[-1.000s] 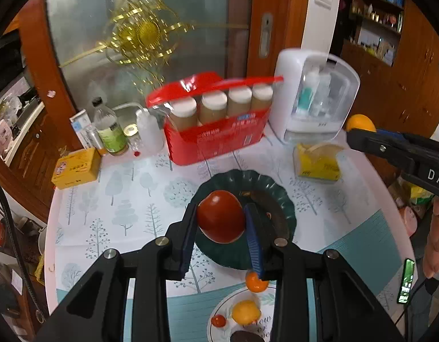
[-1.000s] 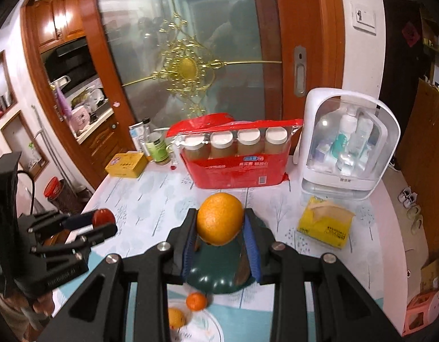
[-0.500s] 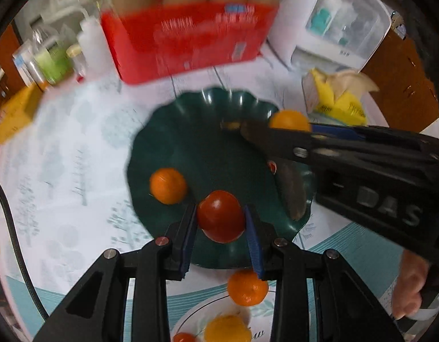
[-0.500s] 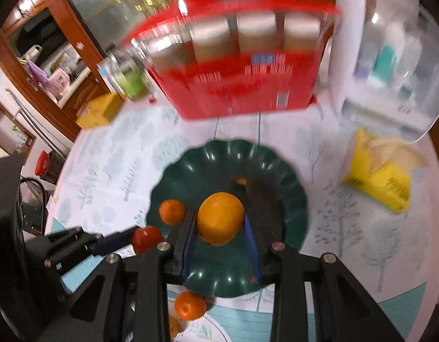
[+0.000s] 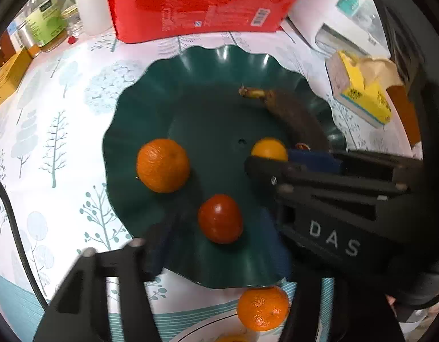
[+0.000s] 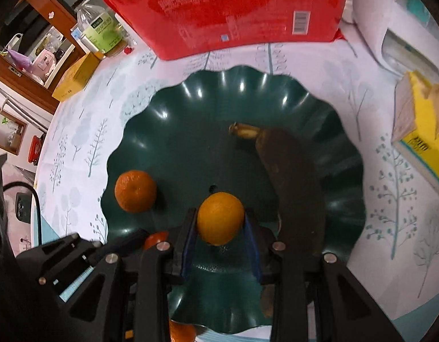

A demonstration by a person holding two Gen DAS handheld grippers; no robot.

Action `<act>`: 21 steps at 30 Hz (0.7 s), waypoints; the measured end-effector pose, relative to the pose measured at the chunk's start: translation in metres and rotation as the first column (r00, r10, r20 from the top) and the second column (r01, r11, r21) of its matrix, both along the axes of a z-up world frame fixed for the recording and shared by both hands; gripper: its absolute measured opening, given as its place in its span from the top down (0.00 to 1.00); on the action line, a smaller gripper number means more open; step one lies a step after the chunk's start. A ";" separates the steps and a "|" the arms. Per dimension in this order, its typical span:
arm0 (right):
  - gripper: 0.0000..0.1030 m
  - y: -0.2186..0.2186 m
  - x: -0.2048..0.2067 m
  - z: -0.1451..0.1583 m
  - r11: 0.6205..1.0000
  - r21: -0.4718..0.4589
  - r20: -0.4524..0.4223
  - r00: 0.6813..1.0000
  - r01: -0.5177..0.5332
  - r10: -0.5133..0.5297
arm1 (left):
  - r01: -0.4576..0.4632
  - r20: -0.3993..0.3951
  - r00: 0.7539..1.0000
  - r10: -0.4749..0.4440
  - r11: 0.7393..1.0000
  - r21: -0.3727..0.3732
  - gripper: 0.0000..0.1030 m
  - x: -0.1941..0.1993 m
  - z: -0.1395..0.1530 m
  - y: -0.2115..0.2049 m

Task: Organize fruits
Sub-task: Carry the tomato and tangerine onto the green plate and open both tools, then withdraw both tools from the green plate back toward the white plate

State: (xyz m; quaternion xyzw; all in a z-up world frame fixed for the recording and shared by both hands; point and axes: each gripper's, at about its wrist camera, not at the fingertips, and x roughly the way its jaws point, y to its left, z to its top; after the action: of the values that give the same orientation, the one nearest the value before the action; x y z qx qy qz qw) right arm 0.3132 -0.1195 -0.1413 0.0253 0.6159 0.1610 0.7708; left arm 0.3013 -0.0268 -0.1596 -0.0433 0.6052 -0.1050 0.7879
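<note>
A dark green scalloped plate (image 5: pixel 191 91) (image 6: pixel 208 108) holds a tangerine (image 5: pixel 163 165) (image 6: pixel 135 191) and a brown overripe banana (image 5: pixel 299 119) (image 6: pixel 293 171). My left gripper (image 5: pixel 216 239) is open, its fingers spread wide of a red tomato (image 5: pixel 220 218) that rests on the plate. My right gripper (image 6: pixel 220 228) is shut on an orange (image 6: pixel 220 218) (image 5: pixel 269 149) low over the plate, next to the banana. The tomato peeks out at the left in the right wrist view (image 6: pixel 156 238).
A red pack of paper cups (image 5: pixel 202 2) (image 6: pixel 236 8) stands behind the plate. A yellow tissue pack (image 5: pixel 361 97) (image 6: pixel 418 131) lies at the right, bottles (image 5: pixel 45 22) and a yellow box (image 6: pixel 77 77) at the left. Another tangerine (image 5: pixel 262 307) sits by a white plate (image 5: pixel 208 327) in front.
Both grippers have dropped closer to the green plate. My left gripper has opened and let go of the tomato, which now rests on the plate. The right still holds the orange.
</note>
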 end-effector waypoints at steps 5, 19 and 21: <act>0.63 -0.006 -0.004 0.007 0.999 0.036 0.015 1.000 0.008 -0.008 | -0.007 0.007 1.000 0.008 1.000 -0.021 0.31 0.000 0.009 0.004; 0.60 -0.015 -0.037 0.049 0.999 -0.039 0.126 0.992 0.022 -0.017 | 0.015 0.075 0.997 -0.013 1.000 -0.025 0.30 -0.040 0.054 0.013; 0.60 -0.017 -0.047 0.060 0.998 -0.044 0.162 0.986 0.039 -0.031 | 0.014 0.094 0.995 -0.012 1.000 -0.028 0.30 -0.048 0.063 0.015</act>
State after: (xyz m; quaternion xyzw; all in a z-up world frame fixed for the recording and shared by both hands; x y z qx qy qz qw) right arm 0.2666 -0.1365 -0.0816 0.0048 0.5545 0.1343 0.8213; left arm 0.2529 -0.0114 -0.0962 -0.0455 0.5662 -0.1206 0.8141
